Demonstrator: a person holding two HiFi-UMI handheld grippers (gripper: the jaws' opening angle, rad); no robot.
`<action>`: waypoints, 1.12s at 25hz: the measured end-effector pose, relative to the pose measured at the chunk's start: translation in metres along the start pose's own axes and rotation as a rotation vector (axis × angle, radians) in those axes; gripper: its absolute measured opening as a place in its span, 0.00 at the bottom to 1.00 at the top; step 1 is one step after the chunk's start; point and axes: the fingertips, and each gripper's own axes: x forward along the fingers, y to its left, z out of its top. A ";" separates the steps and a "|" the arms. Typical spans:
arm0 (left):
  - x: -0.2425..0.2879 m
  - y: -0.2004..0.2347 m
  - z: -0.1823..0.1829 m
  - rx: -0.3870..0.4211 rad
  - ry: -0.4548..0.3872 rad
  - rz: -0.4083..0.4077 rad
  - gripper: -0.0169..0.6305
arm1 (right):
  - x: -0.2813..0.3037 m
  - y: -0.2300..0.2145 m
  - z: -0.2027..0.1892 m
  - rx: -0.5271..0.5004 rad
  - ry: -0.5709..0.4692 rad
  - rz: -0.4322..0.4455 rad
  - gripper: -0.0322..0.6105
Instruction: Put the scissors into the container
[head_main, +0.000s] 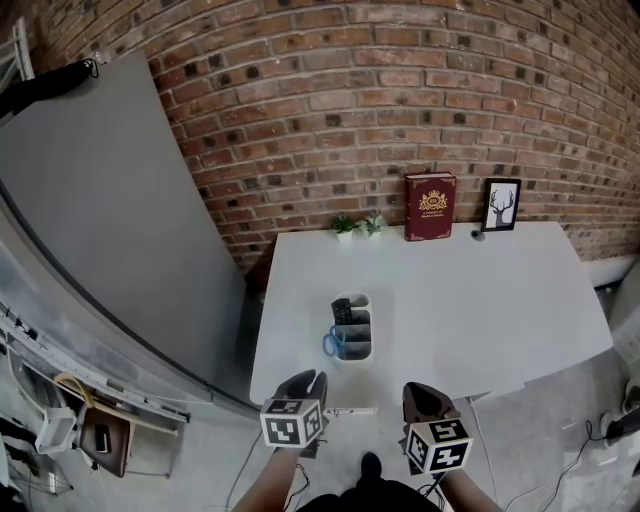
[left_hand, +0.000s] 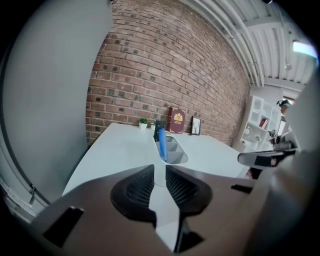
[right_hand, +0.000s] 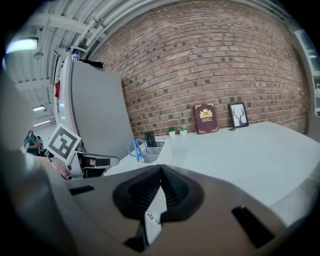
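Observation:
The blue-handled scissors (head_main: 334, 342) stand handles-up in the near end of a grey divided container (head_main: 358, 350) on the white table (head_main: 480, 300). A black remote-like item (head_main: 342, 309) stands in its far end. My left gripper (head_main: 305, 382) hovers at the table's front edge, just short of the container, its jaws a narrow gap apart and empty. In the left gripper view, the scissors (left_hand: 161, 142) and container (left_hand: 176, 157) lie straight ahead of the left gripper (left_hand: 160, 176). My right gripper (head_main: 422, 392) is beside it, shut and empty (right_hand: 160, 172); the scissors (right_hand: 135, 149) show to its left.
A red book (head_main: 430, 206), a framed deer picture (head_main: 501, 204) and two small potted plants (head_main: 345, 226) stand along the brick wall at the table's back. A large grey panel (head_main: 100, 220) leans at the left. Floor clutter lies at the lower left.

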 end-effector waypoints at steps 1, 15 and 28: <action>-0.003 0.000 0.000 0.003 -0.004 0.002 0.13 | 0.000 0.000 0.000 -0.001 0.001 0.000 0.05; -0.034 0.005 0.002 0.019 -0.044 0.020 0.07 | 0.003 0.011 0.000 -0.027 0.006 0.017 0.05; -0.047 -0.003 0.001 0.004 -0.060 -0.007 0.07 | -0.004 0.016 0.002 -0.031 -0.005 0.032 0.05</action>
